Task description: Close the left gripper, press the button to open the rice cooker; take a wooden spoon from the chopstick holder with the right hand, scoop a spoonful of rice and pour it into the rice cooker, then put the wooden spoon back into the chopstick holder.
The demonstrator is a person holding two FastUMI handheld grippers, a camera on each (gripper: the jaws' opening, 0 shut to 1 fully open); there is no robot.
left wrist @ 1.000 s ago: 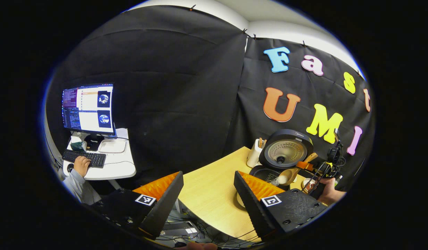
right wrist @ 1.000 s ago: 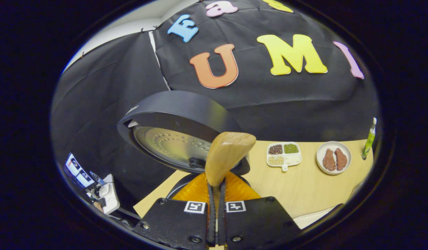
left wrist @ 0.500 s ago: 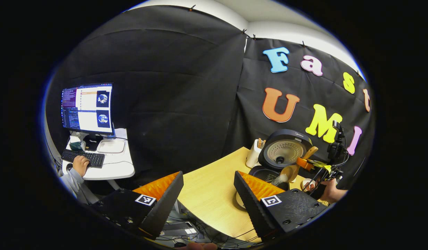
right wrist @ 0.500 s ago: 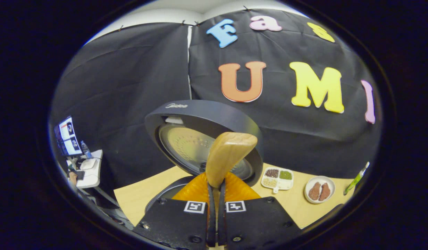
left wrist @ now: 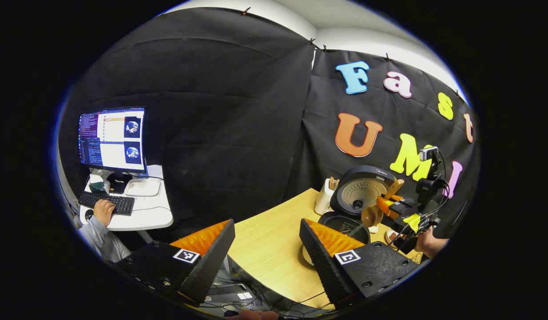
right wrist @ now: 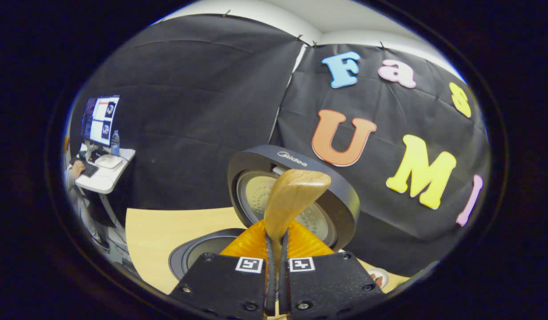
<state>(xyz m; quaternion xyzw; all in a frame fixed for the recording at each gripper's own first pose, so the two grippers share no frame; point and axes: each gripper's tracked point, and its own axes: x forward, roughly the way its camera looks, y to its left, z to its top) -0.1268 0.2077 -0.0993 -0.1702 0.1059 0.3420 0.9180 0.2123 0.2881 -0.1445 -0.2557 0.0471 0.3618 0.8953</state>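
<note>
Left gripper (left wrist: 267, 242) holds its fingers spread wide apart. Right gripper (right wrist: 276, 249) has both fingers pressed nearly together, pointing forward.

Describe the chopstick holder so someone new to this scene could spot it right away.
In the left gripper view, find the black rice cooker with its round lid raised, on the wooden table. The chopstick holder stands upright right beside the cooker's left side. It is the small white container with wooden utensil ends poking out of its top.
</note>
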